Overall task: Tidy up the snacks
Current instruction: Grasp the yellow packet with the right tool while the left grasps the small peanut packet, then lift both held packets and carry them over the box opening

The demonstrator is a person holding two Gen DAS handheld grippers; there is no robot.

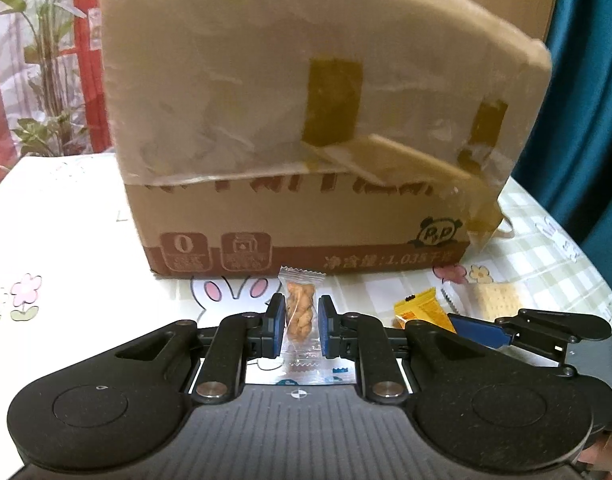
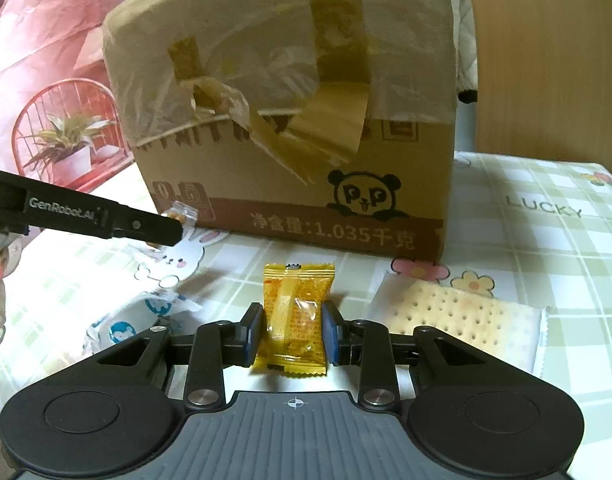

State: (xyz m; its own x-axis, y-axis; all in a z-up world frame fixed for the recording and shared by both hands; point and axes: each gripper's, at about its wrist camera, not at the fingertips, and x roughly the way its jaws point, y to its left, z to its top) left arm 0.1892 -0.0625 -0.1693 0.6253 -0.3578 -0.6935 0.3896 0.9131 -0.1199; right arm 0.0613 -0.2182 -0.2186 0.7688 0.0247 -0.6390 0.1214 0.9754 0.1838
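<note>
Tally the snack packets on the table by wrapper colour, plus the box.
Clear wrapper, twisted snack, between the left gripper fingers: 1
Yellow packet, between the right gripper fingers: 1
Clear wrapper, cracker: 1
Clear wrapper with blue print, contents unclear: 1
Cardboard box: 1
Total: 4 packets and 1 box

Warm indoor light is washing both fisheye views; the cardboard box is blurring softly at its bowed upper edges, glare is whitening the tabletop at left, and corners are darkening.
</note>
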